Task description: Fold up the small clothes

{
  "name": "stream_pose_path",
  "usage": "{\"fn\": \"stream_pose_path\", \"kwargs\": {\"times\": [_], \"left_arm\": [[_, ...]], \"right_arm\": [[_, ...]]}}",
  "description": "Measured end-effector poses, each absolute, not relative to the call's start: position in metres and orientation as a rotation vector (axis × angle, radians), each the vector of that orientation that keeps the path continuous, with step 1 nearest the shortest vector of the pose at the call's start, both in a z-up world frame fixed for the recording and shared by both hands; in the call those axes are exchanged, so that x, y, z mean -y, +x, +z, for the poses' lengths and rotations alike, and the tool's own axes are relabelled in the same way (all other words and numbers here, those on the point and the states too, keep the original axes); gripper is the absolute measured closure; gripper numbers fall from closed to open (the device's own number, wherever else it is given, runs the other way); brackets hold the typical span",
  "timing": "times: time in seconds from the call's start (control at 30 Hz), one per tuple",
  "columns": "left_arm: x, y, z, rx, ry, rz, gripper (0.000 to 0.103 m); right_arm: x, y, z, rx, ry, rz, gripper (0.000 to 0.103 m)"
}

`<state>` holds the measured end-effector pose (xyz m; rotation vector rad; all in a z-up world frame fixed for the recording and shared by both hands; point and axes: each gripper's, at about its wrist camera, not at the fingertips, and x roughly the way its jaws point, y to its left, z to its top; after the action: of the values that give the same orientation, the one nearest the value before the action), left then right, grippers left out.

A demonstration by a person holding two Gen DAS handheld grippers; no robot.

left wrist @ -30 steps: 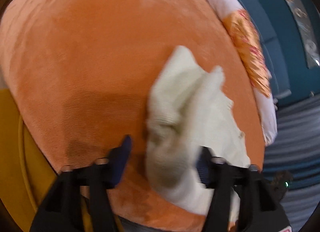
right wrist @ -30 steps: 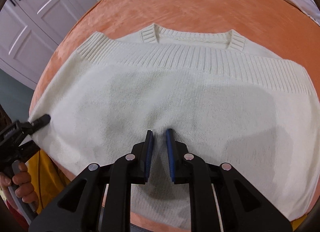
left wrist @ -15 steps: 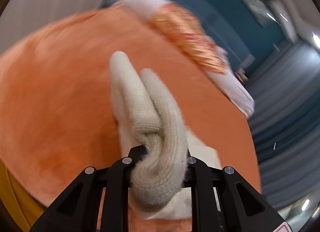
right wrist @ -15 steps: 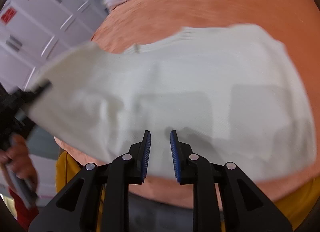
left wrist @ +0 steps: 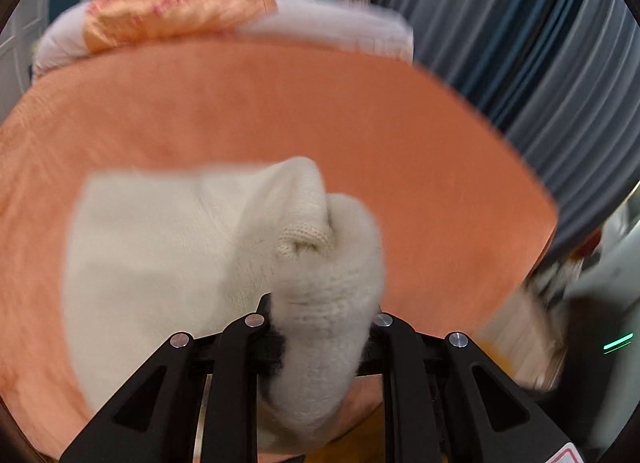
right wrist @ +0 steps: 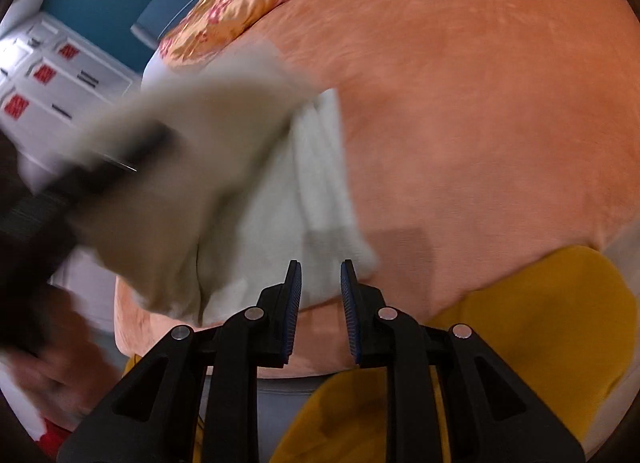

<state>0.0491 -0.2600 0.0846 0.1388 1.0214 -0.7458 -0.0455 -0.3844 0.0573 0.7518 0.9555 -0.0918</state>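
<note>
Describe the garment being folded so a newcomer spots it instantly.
On the orange bed cover, below the pillows, lies a cream knit sweater. It is the only pale, fuzzy item there, one bunched edge clamped in the left gripper.

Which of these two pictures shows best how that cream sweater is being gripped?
The left wrist view: the left gripper is clamped on a bunched fold of the cream sweater, close and sharp. The right wrist view shows the sweater blurred, half lifted, ahead of the empty right gripper.

The sweater lies on the bedspread, with the pillow behind it.
</note>
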Motion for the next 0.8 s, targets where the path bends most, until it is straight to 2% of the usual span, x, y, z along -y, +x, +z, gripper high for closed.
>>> {"fn": "stream_pose_path", "kwargs": {"times": [0.1, 0.17, 0.23, 0.27, 0.33, 0.37, 0.43, 0.53, 0.57, 0.6, 0.73, 0.8], "left_arm": [[0.267, 0.023, 0.064, -1.021, 0.212, -0.696, 0.081], [0.263, 0.014, 0.07, -0.996, 0.204, -0.705, 0.07], [0.251, 0.011, 0.082, -0.986, 0.162, -0.73, 0.049], [0.24, 0.008, 0.087, -0.978, 0.149, -0.727, 0.047], [0.216, 0.004, 0.095, -0.967, 0.109, -0.715, 0.029], [0.201, 0.003, 0.099, -0.971, 0.069, -0.718, 0.026], [0.178, 0.001, 0.103, -0.971, 0.023, -0.686, 0.023], [0.143, 0.004, 0.09, -1.009, 0.013, -0.594, 0.023], [0.137, 0.002, 0.086, -1.017, 0.021, -0.571, 0.023], [0.133, 0.003, 0.081, -1.02, 0.037, -0.553, 0.023], [0.132, 0.006, 0.066, -1.032, 0.163, -0.506, 0.022], [0.134, 0.004, 0.061, -1.042, 0.188, -0.507, 0.022]], "right_arm": [[0.393, -0.053, 0.059, -0.938, 0.772, -0.1, 0.082], [0.397, -0.056, 0.061, -0.923, 0.783, -0.098, 0.079], [0.403, -0.057, 0.064, -0.906, 0.811, -0.075, 0.068], [0.409, -0.055, 0.065, -0.895, 0.835, -0.056, 0.067], [0.417, -0.049, 0.065, -0.878, 0.883, -0.009, 0.063], [0.419, -0.043, 0.065, -0.876, 0.913, 0.013, 0.061], [0.423, -0.036, 0.066, -0.88, 0.947, 0.035, 0.052], [0.425, -0.026, 0.071, -0.883, 0.992, 0.083, 0.05], [0.425, -0.02, 0.072, -0.88, 1.011, 0.106, 0.043], [0.425, -0.017, 0.074, -0.88, 1.022, 0.125, 0.04], [0.418, 0.009, 0.082, -0.96, 0.934, 0.097, 0.037], [0.412, 0.02, 0.083, -0.996, 0.895, 0.105, 0.032]]}}
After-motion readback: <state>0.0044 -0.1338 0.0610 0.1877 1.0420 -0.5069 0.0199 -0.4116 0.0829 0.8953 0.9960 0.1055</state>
